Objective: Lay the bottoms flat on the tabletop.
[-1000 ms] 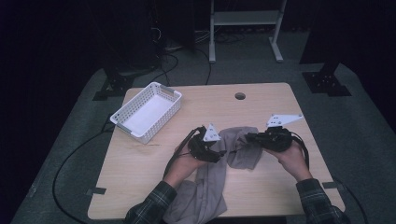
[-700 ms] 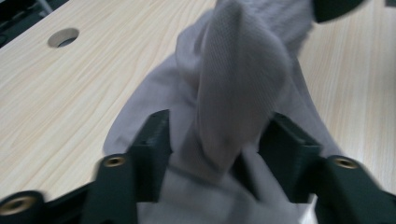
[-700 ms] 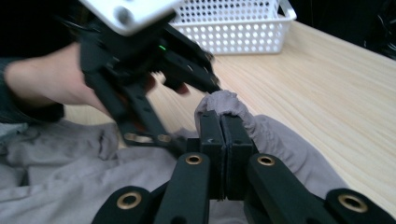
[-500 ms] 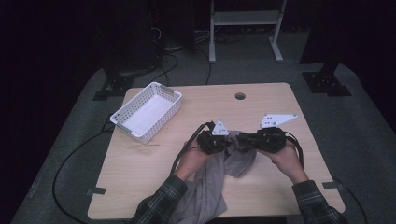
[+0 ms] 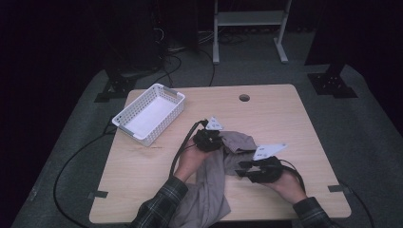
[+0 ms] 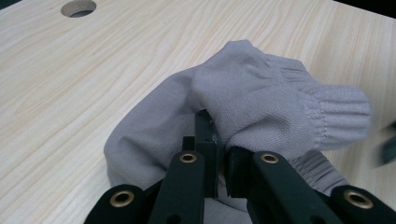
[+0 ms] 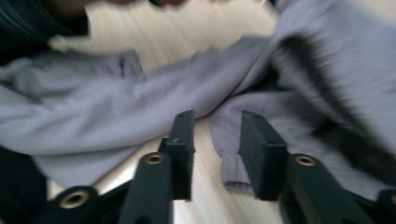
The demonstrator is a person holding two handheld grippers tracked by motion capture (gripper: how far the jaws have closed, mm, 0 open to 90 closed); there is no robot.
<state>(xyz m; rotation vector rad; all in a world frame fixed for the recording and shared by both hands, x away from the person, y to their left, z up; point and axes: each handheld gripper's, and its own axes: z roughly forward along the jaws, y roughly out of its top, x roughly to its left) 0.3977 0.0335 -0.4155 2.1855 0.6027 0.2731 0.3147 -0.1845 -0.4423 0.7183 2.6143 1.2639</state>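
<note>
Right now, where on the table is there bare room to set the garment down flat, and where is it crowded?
The far right of the table, past the round hole to the right edge, is bare. A smaller bare strip lies along the near left, below the white basket. The near middle is crowded: the grey garment, the left gripper and the right gripper.

Grey sweatshirt [image 5: 214, 185], crumpled, ribbed cuff, table's near edge w/ overhang

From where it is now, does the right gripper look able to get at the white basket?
Probably not directly. The basket sits at the table's far left, and the left gripper, shut on the grey garment, lies between it and the open right gripper.
</note>
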